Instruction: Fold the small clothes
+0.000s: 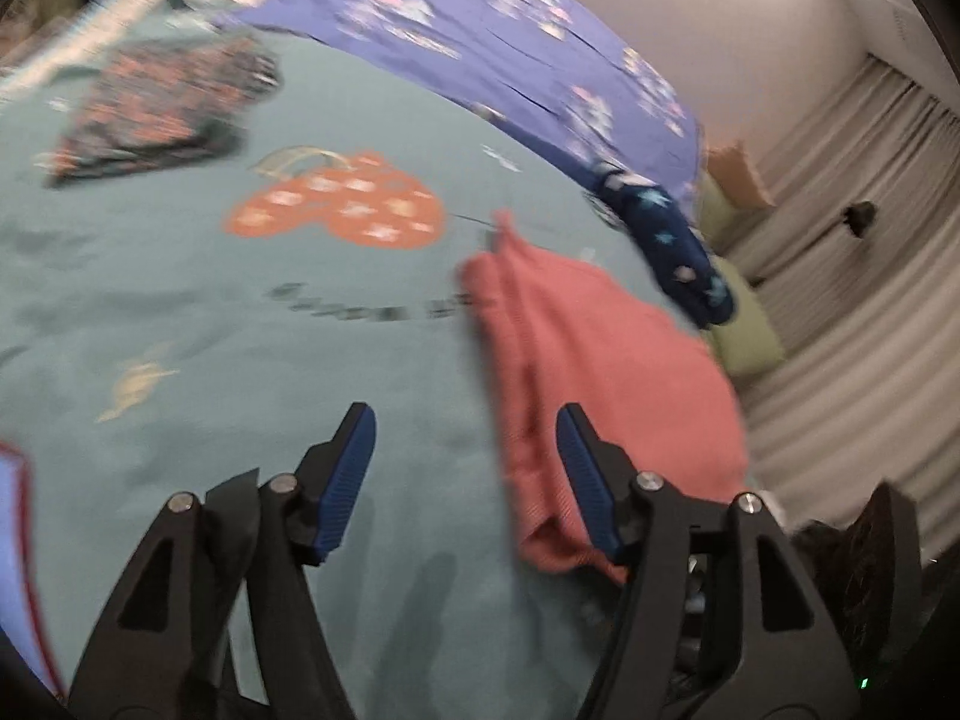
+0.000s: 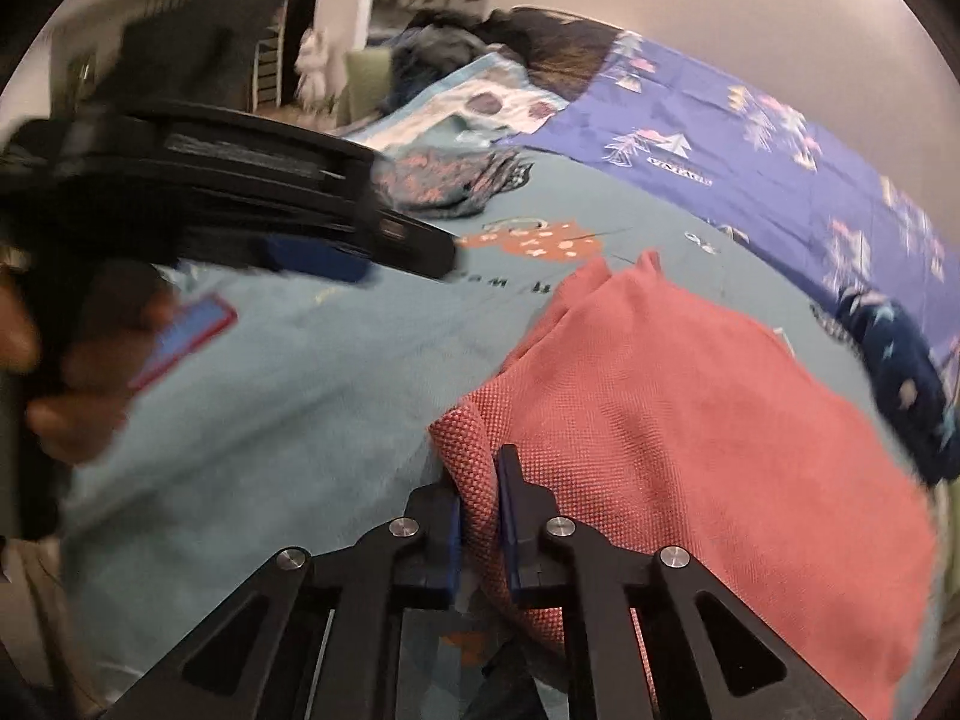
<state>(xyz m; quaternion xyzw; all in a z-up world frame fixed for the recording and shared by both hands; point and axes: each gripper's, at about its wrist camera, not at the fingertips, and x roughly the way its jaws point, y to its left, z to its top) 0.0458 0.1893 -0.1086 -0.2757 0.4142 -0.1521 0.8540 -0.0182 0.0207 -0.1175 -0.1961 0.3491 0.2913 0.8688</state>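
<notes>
A bed is seen spread with a teal bedcover (image 1: 180, 312) printed with an orange heart motif (image 1: 342, 204), on which small clothes are laid out for folding, with a purple patterned sheet (image 1: 480, 18) lying along its far side. The largest garment in hand, a coral-pink knit piece (image 2: 690, 408), is spread near the bed's right edge, apparently drawn flat so that a fold can be made. Its near edge is clamped between the closed pads of the right gripper (image 2: 483, 510), a fold of the knit being pinched and lifted slightly there, which is judged to be the hold for carrying that edge across. The left gripper (image 1: 465, 480) is held over bare bedcover just beside the garment's left edge with its jaws standing apart and nothing between them; one pad overlaps the cloth in that view, but no pressure on it can be made out. It is judged to be placed for taking a second corner. A dark floral garment (image 1: 162, 102) is seen lying well apart on the far left, and a navy star-printed piece (image 1: 672, 246) rests at the bed's far edge, both seemingly not yet folded. A small blue item edged in red (image 2: 192, 336) lies near the person's hand (image 2: 78, 384). No basket, box or other container is visible in either view.
</notes>
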